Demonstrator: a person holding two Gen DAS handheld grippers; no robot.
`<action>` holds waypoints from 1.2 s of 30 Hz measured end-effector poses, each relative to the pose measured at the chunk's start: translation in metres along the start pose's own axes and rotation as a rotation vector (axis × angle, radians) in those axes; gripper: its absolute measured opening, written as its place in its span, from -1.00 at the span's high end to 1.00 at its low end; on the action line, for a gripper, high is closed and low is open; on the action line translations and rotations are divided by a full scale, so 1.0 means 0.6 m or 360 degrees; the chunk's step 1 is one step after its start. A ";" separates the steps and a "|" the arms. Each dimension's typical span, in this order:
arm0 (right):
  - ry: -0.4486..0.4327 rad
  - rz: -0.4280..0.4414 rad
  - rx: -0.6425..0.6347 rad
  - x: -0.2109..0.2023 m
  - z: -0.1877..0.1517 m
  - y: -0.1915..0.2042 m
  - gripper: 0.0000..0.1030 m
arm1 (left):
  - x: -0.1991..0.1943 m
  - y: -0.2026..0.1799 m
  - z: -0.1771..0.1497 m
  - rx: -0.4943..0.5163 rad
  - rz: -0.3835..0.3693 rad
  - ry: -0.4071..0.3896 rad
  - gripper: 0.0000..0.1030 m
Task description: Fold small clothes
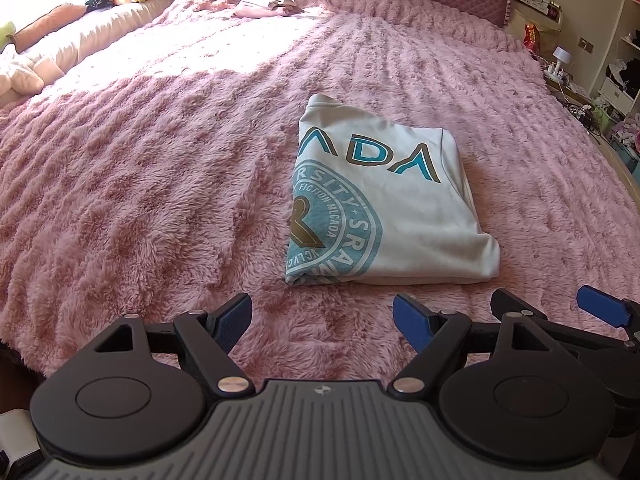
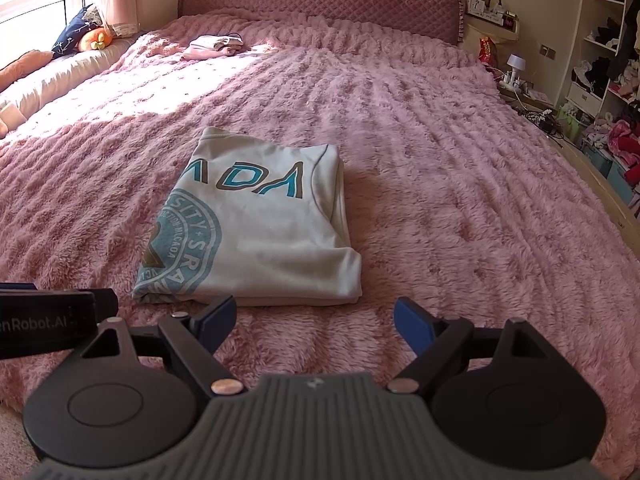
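Note:
A grey T-shirt [image 1: 400,204] with a teal and brown print lies folded into a compact rectangle on the pink fluffy bedspread [image 1: 160,168]; it also shows in the right wrist view [image 2: 264,232]. My left gripper [image 1: 322,322] is open and empty, held just short of the shirt's near edge. My right gripper [image 2: 314,320] is open and empty, also just short of that edge. The right gripper's blue fingers [image 1: 600,310] show at the right edge of the left wrist view. The left gripper's body [image 2: 52,320] shows at the left of the right wrist view.
A small pile of pale folded clothes [image 2: 214,46] lies near the headboard [image 2: 320,0]. Pillows and plush toys [image 2: 86,36] line the window side on the left. A cluttered nightstand [image 2: 516,76] and shelves [image 2: 604,72] stand beyond the bed's right edge.

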State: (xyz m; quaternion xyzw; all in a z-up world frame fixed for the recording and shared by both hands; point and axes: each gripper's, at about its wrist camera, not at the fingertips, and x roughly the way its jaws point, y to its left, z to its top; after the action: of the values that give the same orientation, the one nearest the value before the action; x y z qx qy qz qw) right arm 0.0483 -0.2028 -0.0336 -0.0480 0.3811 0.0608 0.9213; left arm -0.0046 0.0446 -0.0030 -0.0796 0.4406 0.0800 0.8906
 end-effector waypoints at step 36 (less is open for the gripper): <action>0.0018 -0.0031 0.0012 0.010 0.003 0.001 -0.59 | -0.002 -0.008 -0.003 0.0031 -0.0031 -0.0153 -0.72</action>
State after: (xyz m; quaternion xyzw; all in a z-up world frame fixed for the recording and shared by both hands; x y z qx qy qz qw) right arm 0.0538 -0.2015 -0.0367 -0.0486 0.3860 0.0503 0.9199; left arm -0.0056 0.0397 -0.0031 -0.0711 0.3973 0.0709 0.9122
